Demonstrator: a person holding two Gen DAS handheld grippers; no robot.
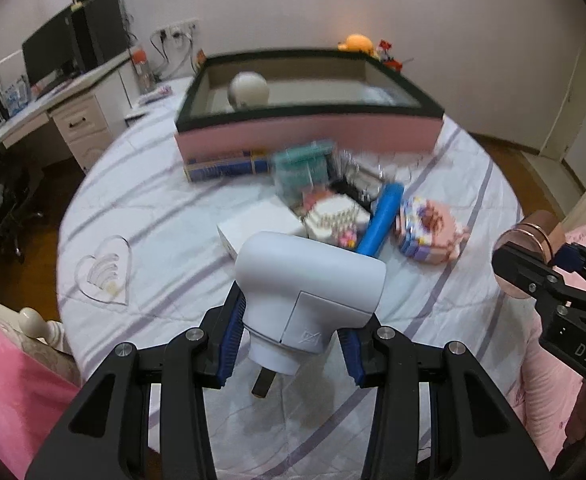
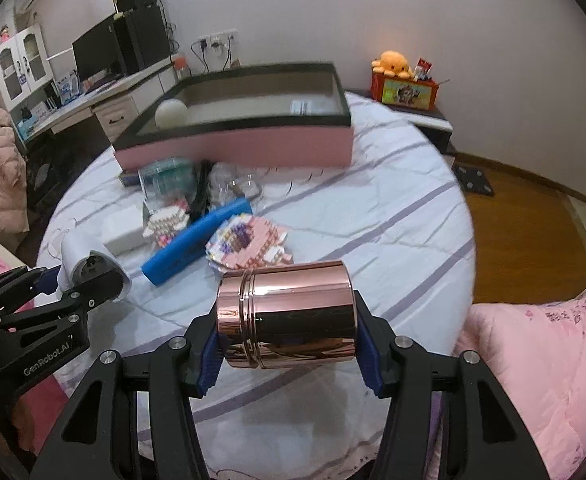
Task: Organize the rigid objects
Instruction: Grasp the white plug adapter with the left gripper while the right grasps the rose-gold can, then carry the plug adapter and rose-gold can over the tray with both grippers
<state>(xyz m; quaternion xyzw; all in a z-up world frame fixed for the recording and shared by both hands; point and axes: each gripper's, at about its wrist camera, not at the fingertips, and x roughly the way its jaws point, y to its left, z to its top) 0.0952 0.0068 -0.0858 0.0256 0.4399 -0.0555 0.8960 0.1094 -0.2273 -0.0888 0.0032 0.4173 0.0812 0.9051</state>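
- The white bedsheet with purple stripes (image 2: 373,216) carries everything; a large shallow box with pink sides and a dark rim (image 1: 309,136) sits at its far end, holding a pale round ball (image 1: 249,88). You likely want both loads in there.
- A heap of small items lies just before the box: a blue foam cylinder (image 2: 195,242), a pink brick-built model (image 2: 249,244), a flat white box (image 1: 261,224).
- Your right gripper (image 2: 287,344) is clamped on a shiny rose-gold metal canister (image 2: 287,316), held sideways, lifted off the sheet.
- Your left gripper (image 1: 291,344) grips a white plastic plug-like device (image 1: 309,292), also off the sheet.
- Carry both high over the heap, clear the dark rim, then lower before letting go. The canister looks slick; keep it level so it doesn't slide.
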